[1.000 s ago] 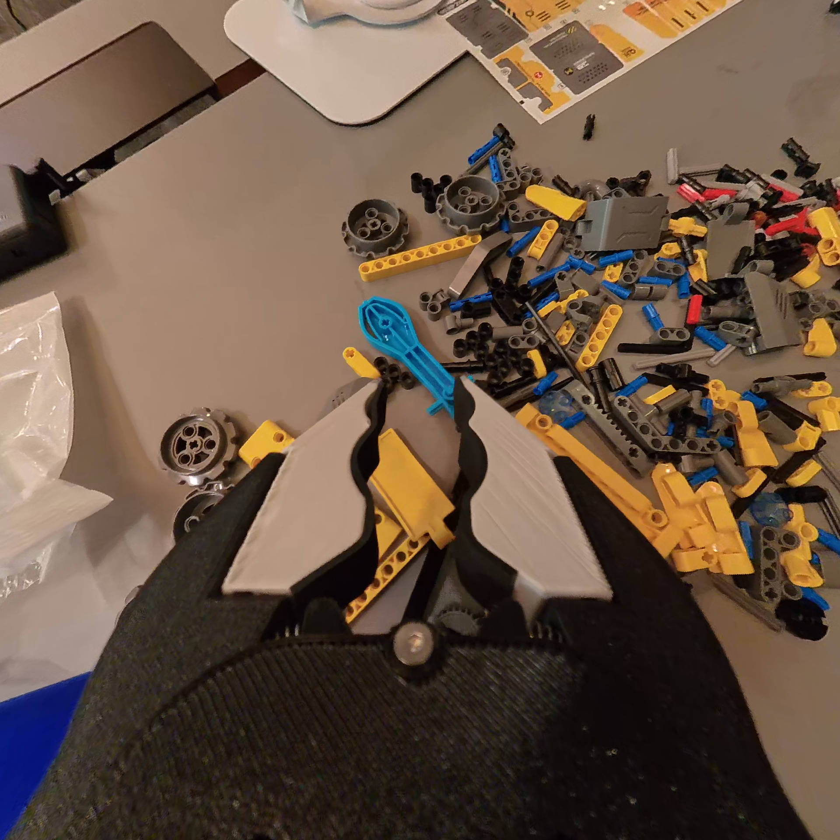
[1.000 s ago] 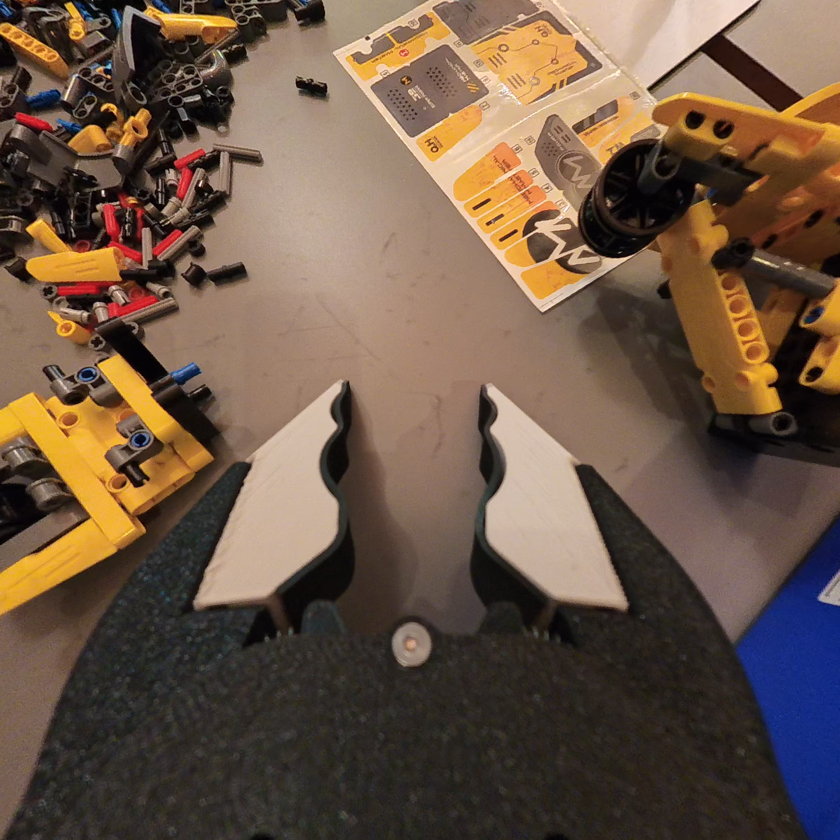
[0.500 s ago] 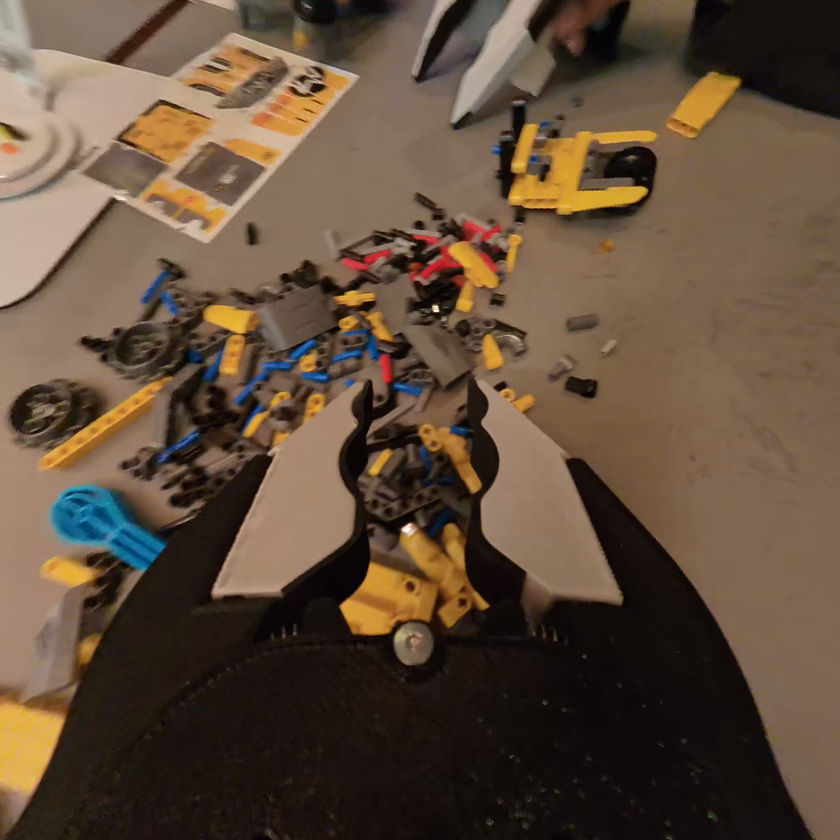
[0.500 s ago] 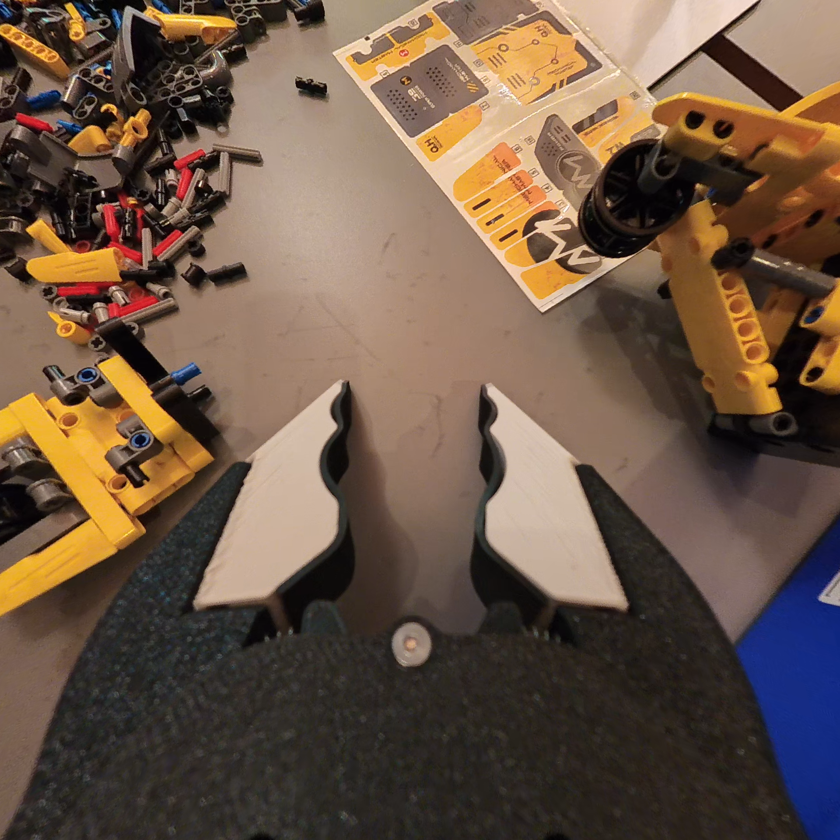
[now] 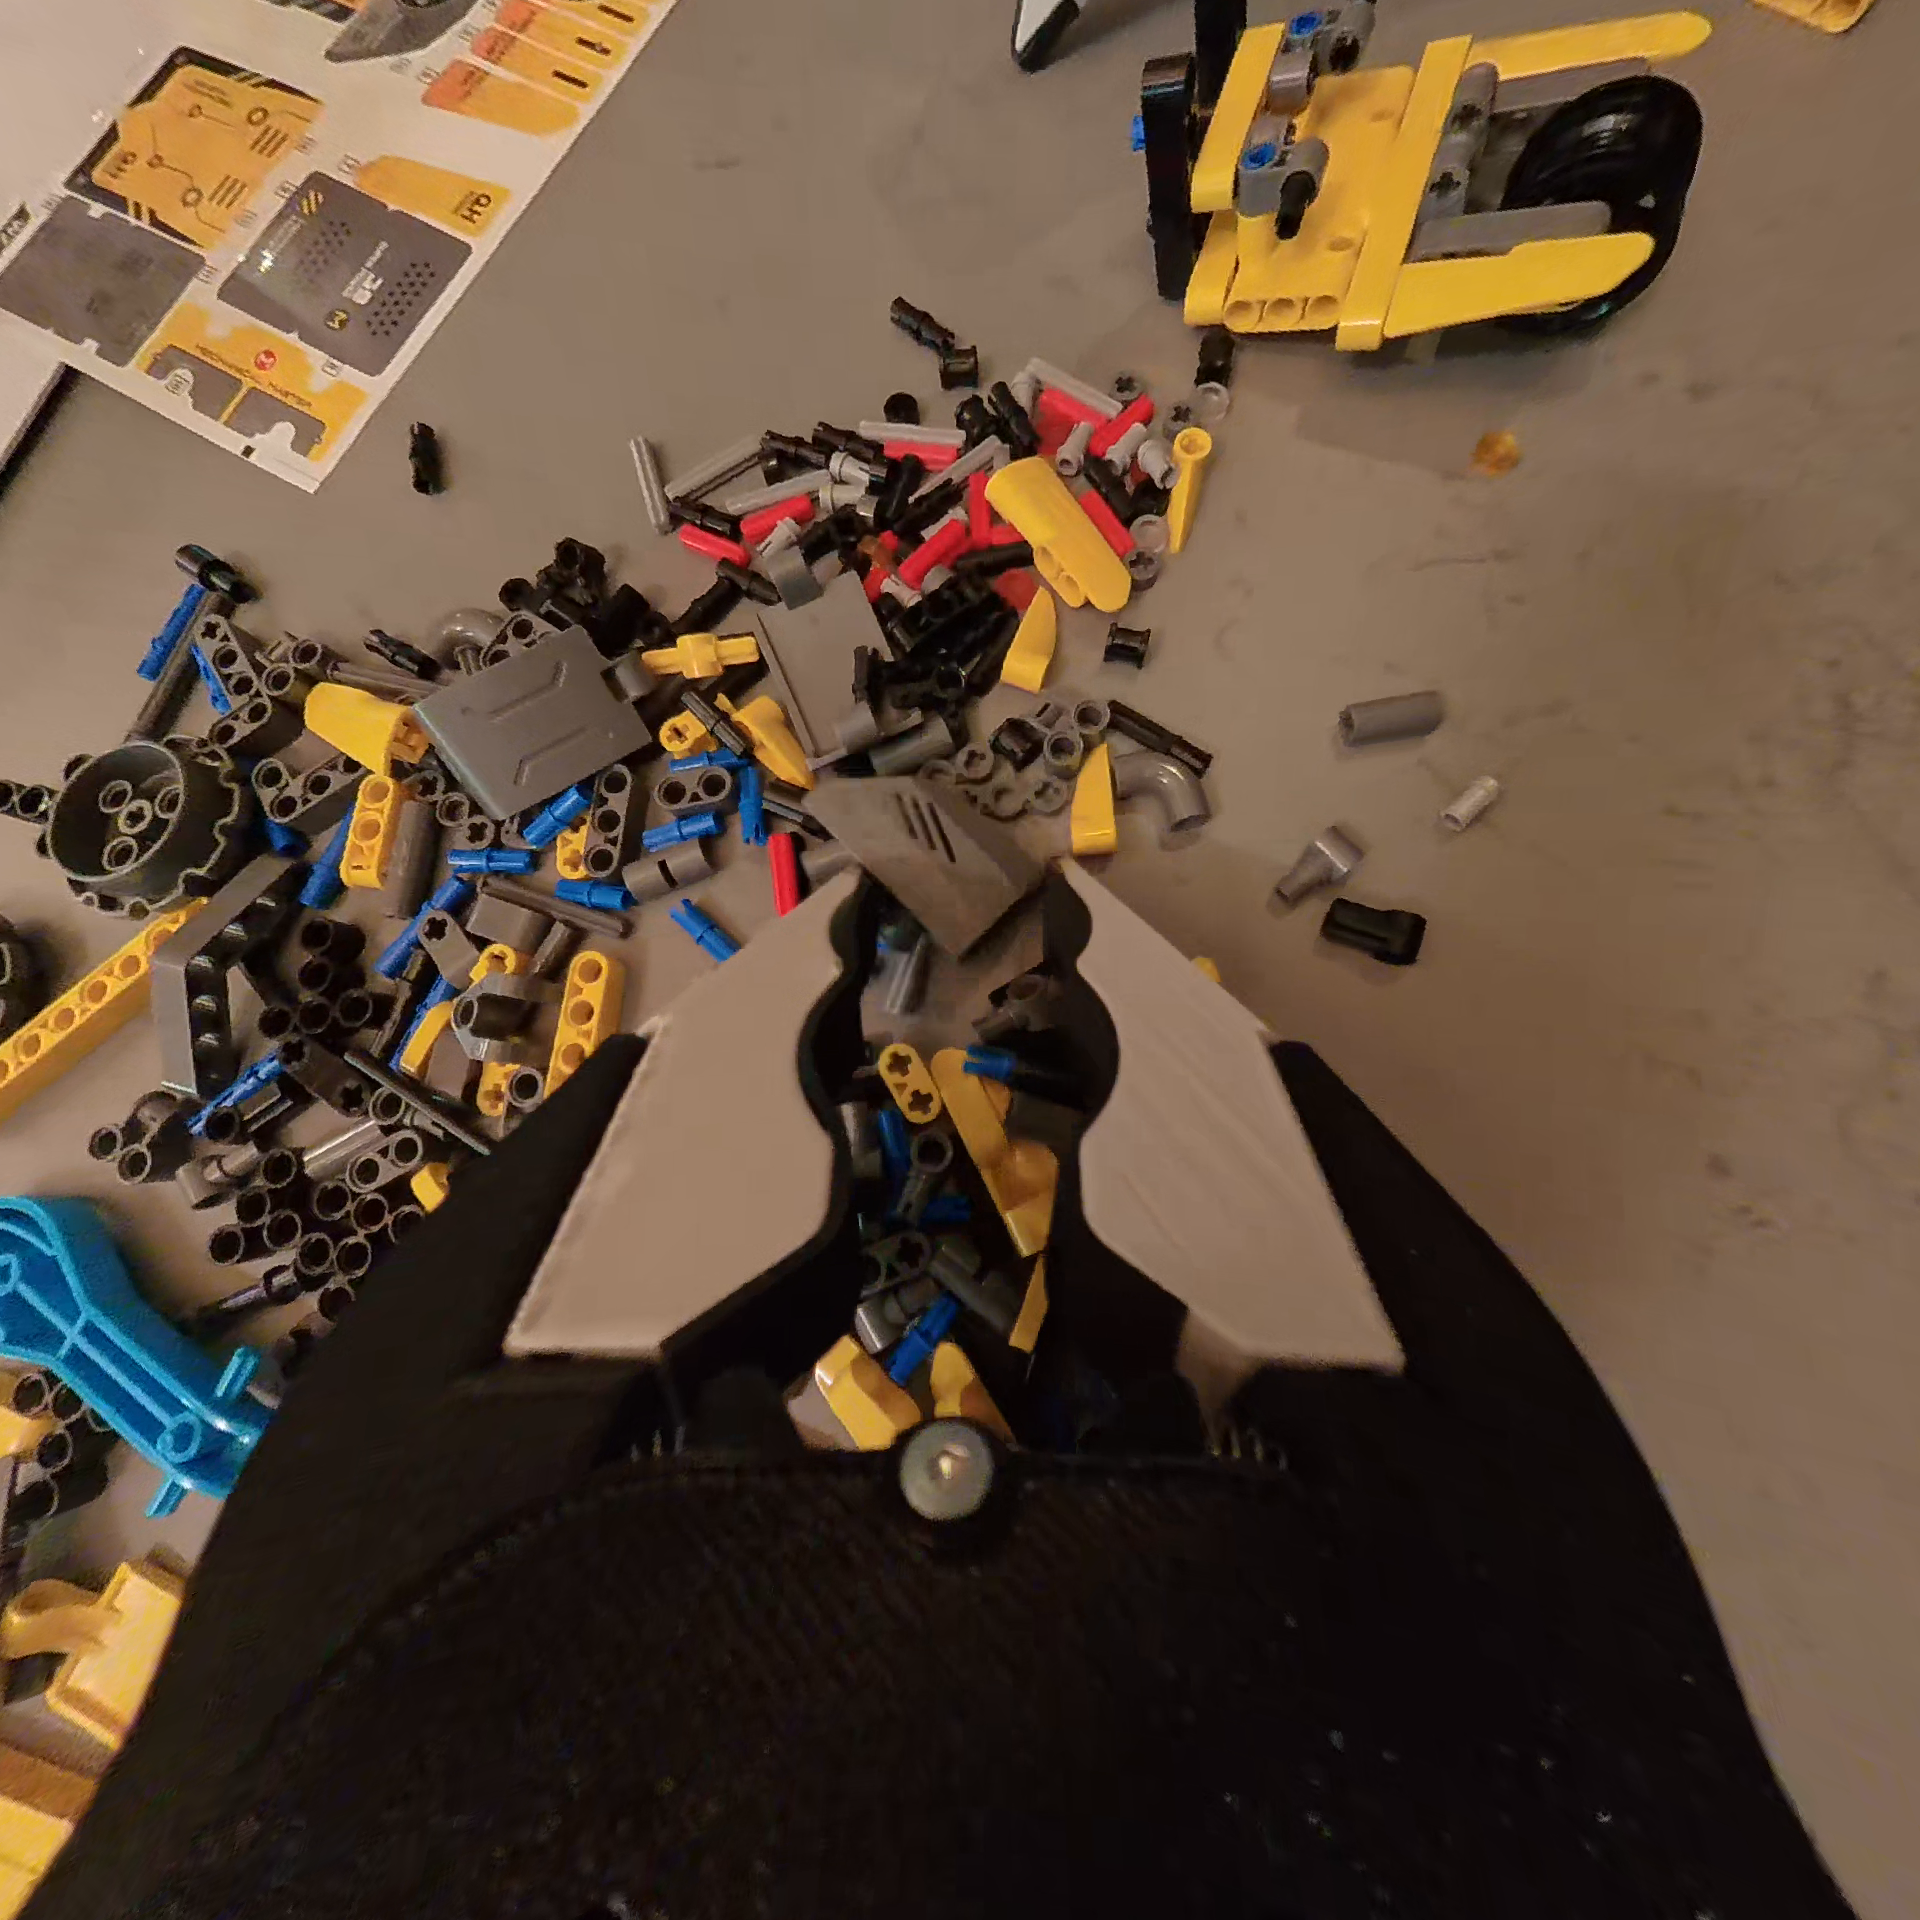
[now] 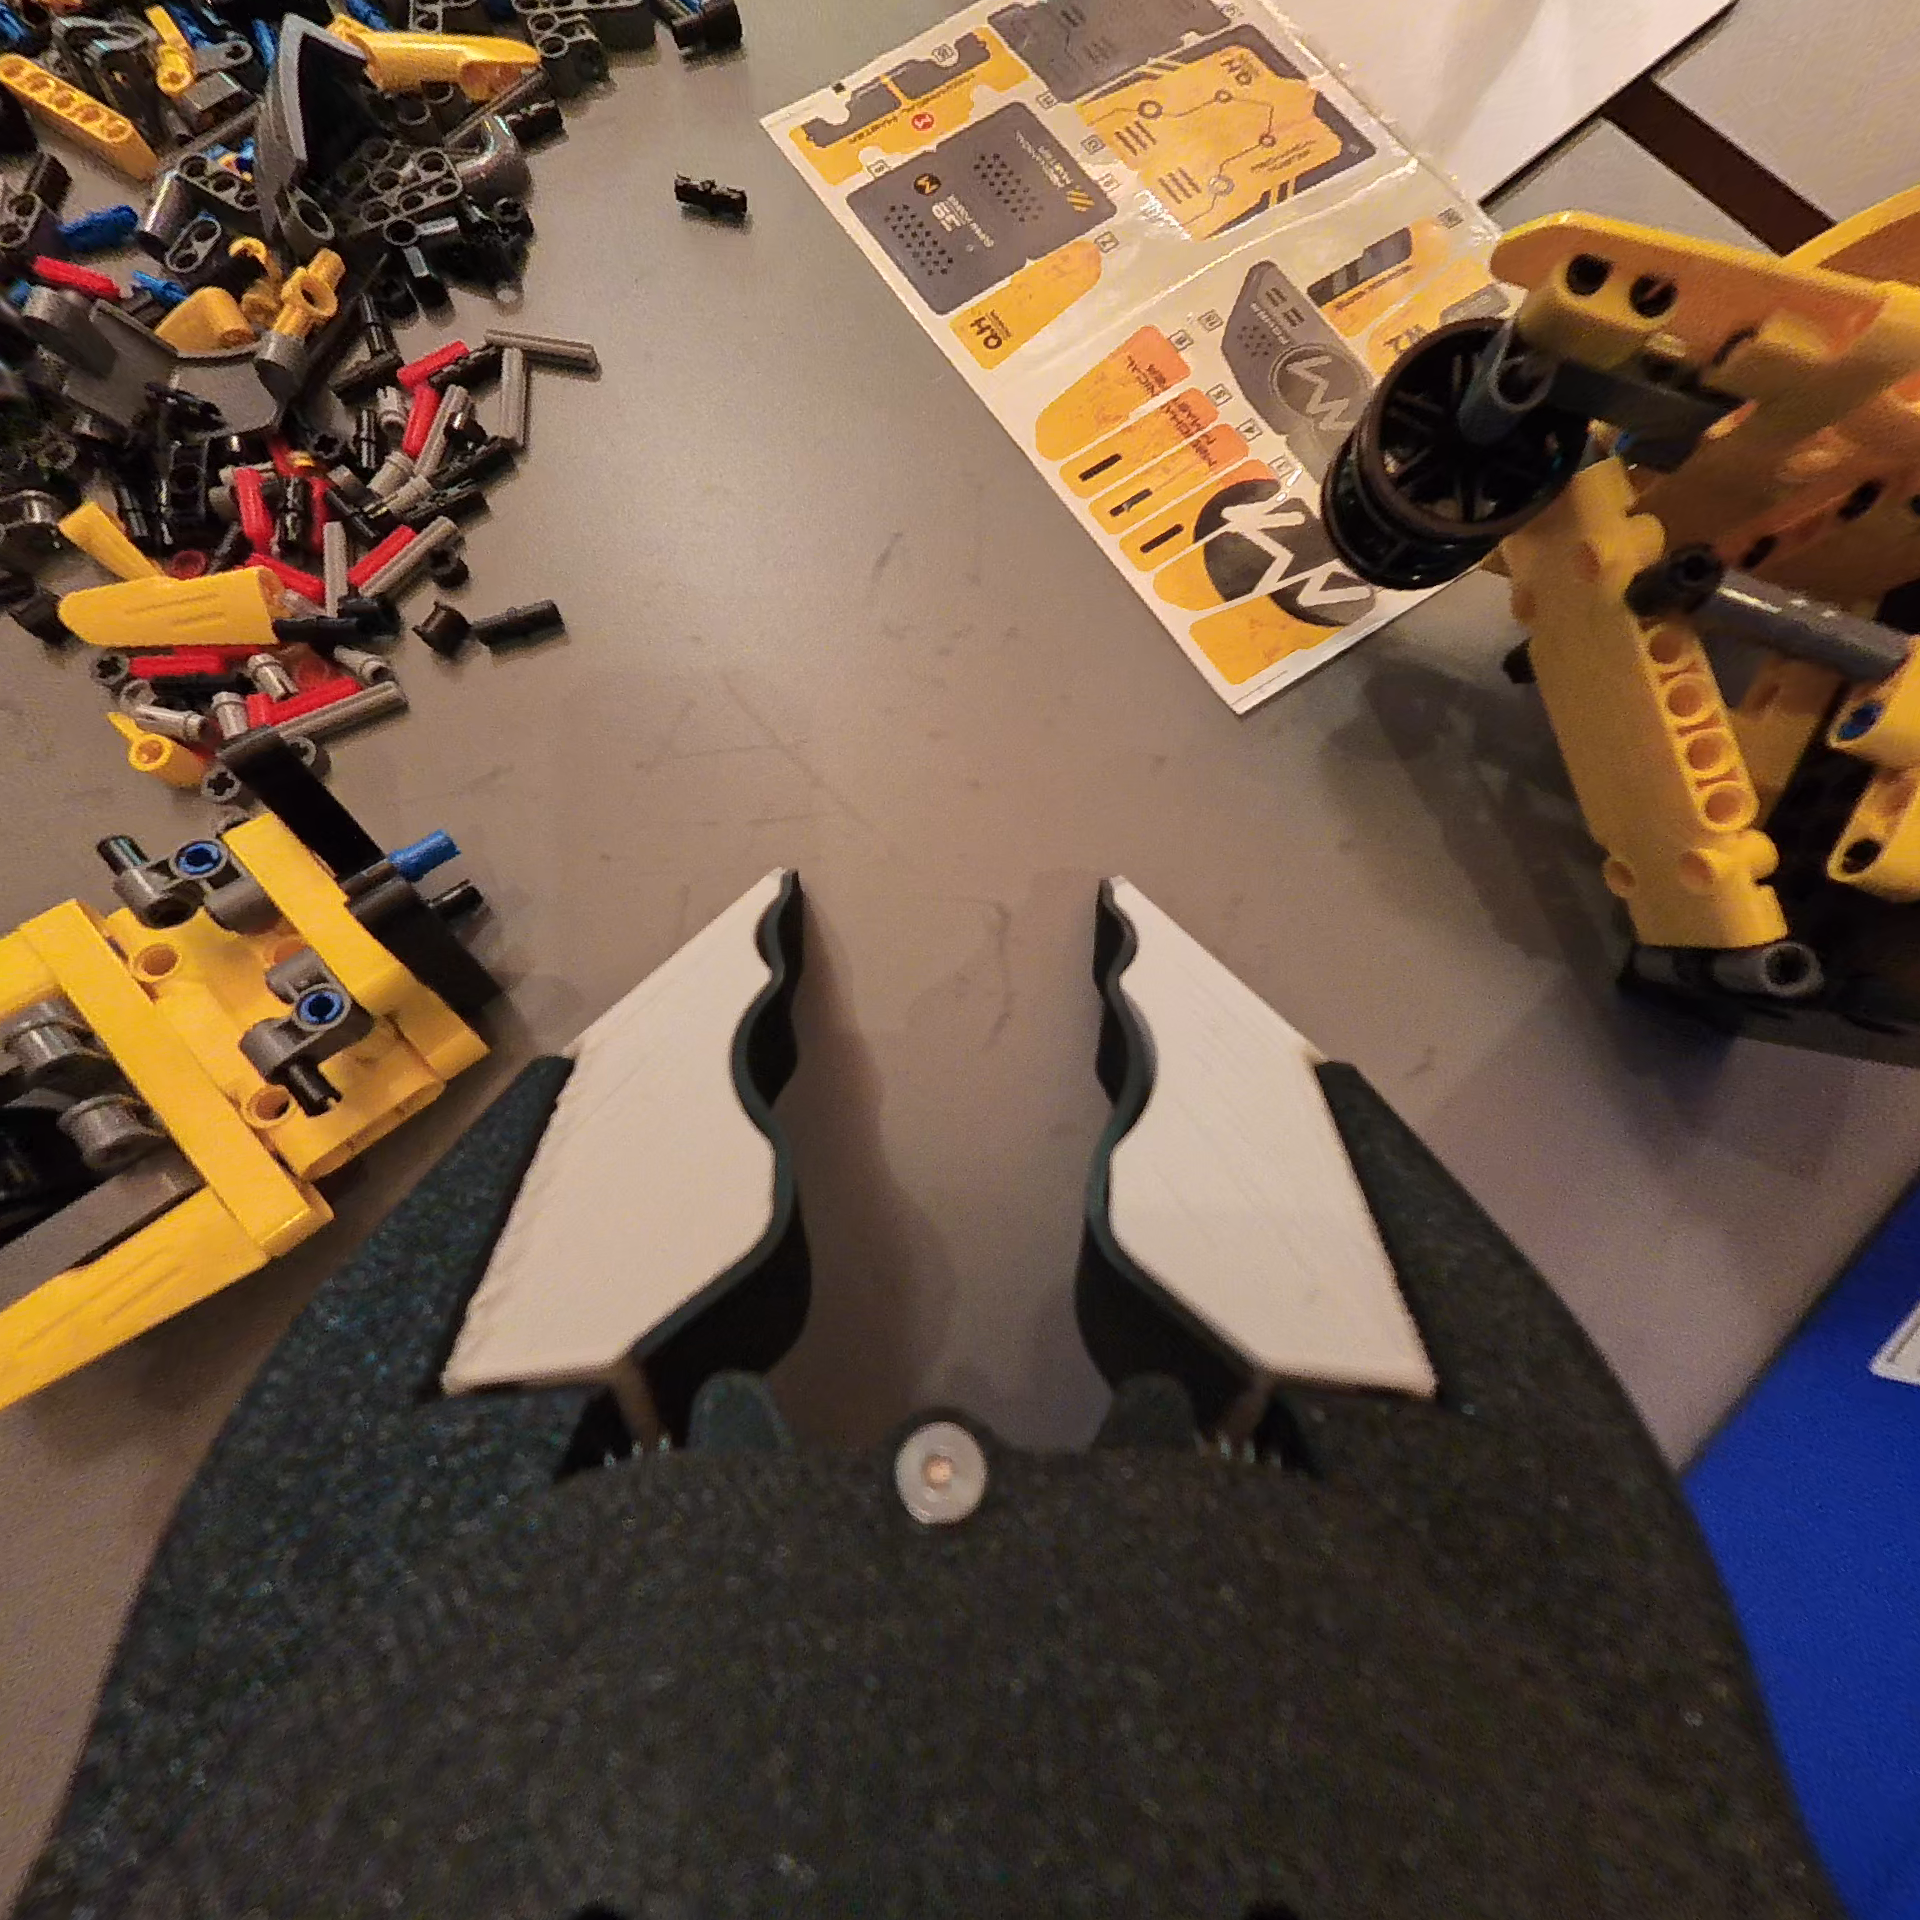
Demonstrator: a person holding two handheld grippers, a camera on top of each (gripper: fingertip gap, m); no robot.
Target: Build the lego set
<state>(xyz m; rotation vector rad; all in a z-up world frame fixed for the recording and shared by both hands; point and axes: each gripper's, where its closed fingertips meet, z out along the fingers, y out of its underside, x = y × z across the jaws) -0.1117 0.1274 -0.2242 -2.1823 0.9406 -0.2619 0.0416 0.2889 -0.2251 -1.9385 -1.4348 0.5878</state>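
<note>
Matte grey tabletop (image 6: 935,644); left claw (image 5: 956,883) parted over plastic brick pile (image 5: 644,790); right claw (image 6: 948,894) wide, empty.

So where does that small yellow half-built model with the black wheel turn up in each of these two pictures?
Left wrist view: the small yellow model sits at the top right, past the loose parts pile.
Right wrist view: the same model lies at the left edge, beside the right gripper.
Shared landmark: the sticker sheet.
</note>
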